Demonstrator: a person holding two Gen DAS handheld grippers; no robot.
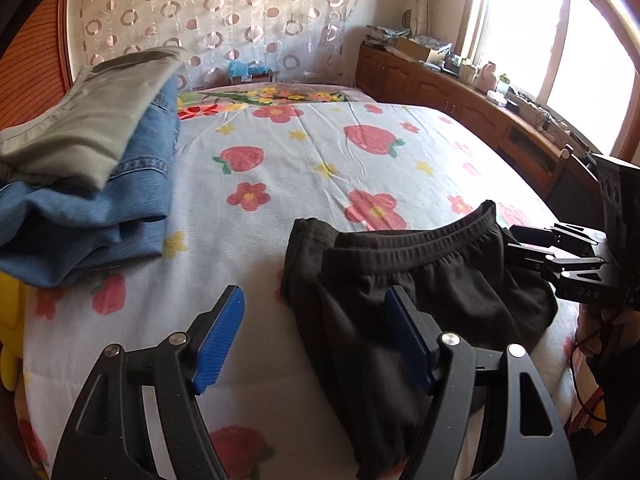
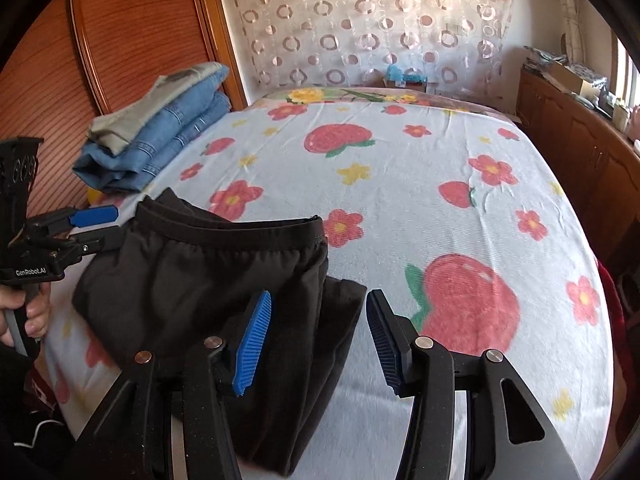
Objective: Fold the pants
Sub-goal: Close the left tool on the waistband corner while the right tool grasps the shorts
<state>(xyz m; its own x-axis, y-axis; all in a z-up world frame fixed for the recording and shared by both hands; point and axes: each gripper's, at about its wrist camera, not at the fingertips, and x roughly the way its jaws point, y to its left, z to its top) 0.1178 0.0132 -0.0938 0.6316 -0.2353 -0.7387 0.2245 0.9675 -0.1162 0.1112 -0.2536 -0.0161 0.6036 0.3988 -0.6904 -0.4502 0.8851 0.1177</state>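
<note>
Two grippers: both with jaws apart, neither pressing on cloth.
Left gripper (image 1: pixel 314 336): its blue pads (image 1: pixel 218 338) stand wide apart above the near left corner of the black pants (image 1: pixel 420 280); the right pad hangs over the dark cloth, the left one over bare bedspread; nothing is pinched between them.
Right gripper (image 2: pixel 318 338): its pads (image 2: pixel 252 346) are parted over the near right edge of the pants; the left pad sits above the fabric, the right pad above the bedspread; no cloth is caught between them.
Each gripper from the other camera: the right gripper (image 1: pixel 560 250) shows at the right edge of the left wrist view, just beside the waistband's right end; the left gripper (image 2: pixel 94 226) shows at the left edge of the right wrist view, close to the waistband's left end, with a hand (image 2: pixel 28 312) around its handle.
Pants: black, elastic waistband (image 2: pixel 240 232) on the far side, folded into a compact bundle lying flat at the near edge of the bed.
Bedspread (image 2: pixel 400 160): pale, printed with strawberries, red flowers and yellow stars.
Folded stack (image 1: pixel 92 160): blue jeans with a grey-green garment on top, far left on the bed, well apart from the pants.
Background: circle-patterned curtain (image 1: pixel 224 12) at the far wall, wooden cabinets (image 1: pixel 460 92) along the right under a bright window.
</note>
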